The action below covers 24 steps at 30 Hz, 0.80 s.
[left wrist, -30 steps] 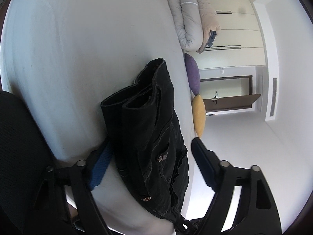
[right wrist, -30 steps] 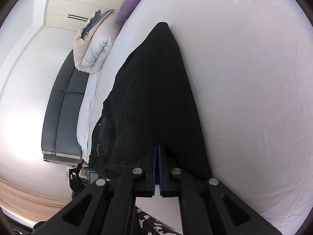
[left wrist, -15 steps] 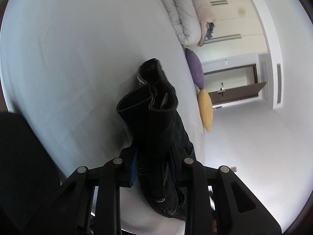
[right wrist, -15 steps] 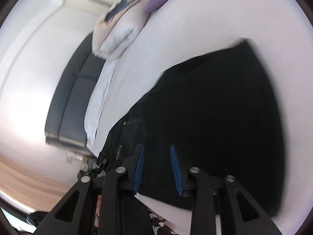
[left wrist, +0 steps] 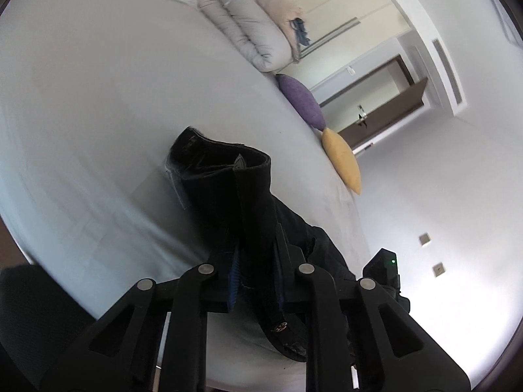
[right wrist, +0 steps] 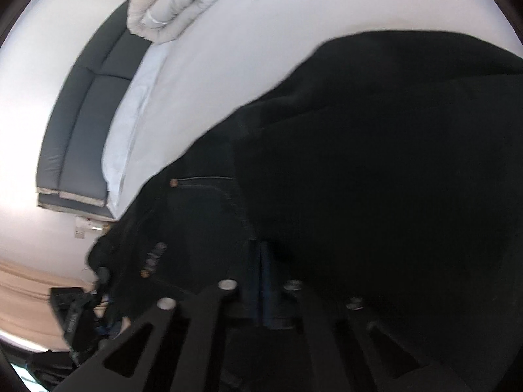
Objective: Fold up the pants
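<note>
**Both grippers clamped on black pants over white bed**

Left wrist view: the left gripper (left wrist: 256, 268), wide open a second earlier and closing half a second before, was clamped on a thick bunch of the black pants (left wrist: 235, 196), its blue pads pressed against the denim from both sides. The gripper pointed forward over the white bed (left wrist: 98, 114), the fabric rising between its fingers with the hem end folded over at the top. A rolled duvet (left wrist: 248, 26), a purple cushion (left wrist: 302, 103) and a yellow cushion (left wrist: 343, 163) lay along the bed's far edge.

Right wrist view: the right gripper (right wrist: 261, 281), partly open half a second earlier, had its jaws nearly together, pinching the pants (right wrist: 376, 179), which now filled most of the blurred frame. It was angled along the bed (right wrist: 261, 32), toward a grey sofa (right wrist: 81, 114).
</note>
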Motion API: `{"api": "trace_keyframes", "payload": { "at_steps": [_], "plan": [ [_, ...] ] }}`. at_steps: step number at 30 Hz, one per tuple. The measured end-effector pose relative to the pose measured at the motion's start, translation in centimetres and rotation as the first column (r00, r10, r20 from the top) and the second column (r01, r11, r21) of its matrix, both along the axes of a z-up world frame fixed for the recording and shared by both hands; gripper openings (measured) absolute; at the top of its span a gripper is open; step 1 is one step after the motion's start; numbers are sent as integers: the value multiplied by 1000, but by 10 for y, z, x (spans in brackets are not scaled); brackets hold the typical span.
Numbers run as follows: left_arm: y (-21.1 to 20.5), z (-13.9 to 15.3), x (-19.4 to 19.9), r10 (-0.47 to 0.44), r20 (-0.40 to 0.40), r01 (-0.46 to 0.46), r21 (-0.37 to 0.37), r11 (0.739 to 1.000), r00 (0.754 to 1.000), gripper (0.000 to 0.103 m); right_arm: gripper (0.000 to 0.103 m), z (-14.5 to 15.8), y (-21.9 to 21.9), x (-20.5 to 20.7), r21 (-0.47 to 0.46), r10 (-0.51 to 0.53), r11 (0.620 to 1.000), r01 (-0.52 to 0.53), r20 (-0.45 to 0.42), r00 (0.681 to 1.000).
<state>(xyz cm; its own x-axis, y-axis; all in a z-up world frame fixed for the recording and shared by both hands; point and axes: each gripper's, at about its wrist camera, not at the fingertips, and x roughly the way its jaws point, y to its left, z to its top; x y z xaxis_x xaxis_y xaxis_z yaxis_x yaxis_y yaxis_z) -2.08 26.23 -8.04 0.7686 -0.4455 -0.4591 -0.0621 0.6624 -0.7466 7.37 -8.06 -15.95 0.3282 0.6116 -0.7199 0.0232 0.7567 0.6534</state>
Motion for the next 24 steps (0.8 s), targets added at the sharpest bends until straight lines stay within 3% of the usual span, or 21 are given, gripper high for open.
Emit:
{"api": "trace_keyframes", "payload": {
  "at_steps": [7, 11, 12, 14, 16, 18, 24],
  "plan": [
    [-19, 15, 13, -28, 7, 27, 63, 998, 1000, 11, 0, -2, 9, -11, -93, 18, 996, -12, 62, 998],
    [-33, 26, 18, -44, 17, 42, 106, 993, 999, 9, 0, -6, -8, -18, 23, -18, 1000, 17, 64, 998],
    [-38, 29, 17, -49, 21, 46, 119, 992, 999, 8, 6, -7, -14, -22, 64, -26, 998, 22, 63, 998],
    [-45, 32, 17, -60, 26, 55, 145, 988, 998, 8, 29, -3, -21, -29, 139, -44, 990, 33, 80, 996],
    [-52, 35, 17, -71, 31, 64, 170, 983, 997, 8, 58, 8, -31, -39, 181, -65, 983, 42, 123, 990],
    [-59, 38, 18, -76, 34, 68, 193, 979, 997, 6, 66, 15, -41, -44, 214, -89, 975, 56, 148, 985],
    [-66, 37, 21, -77, 29, 69, 223, 972, 997, 4, 66, 19, -62, -48, 242, -117, 967, 79, 147, 982]
  ]
}}
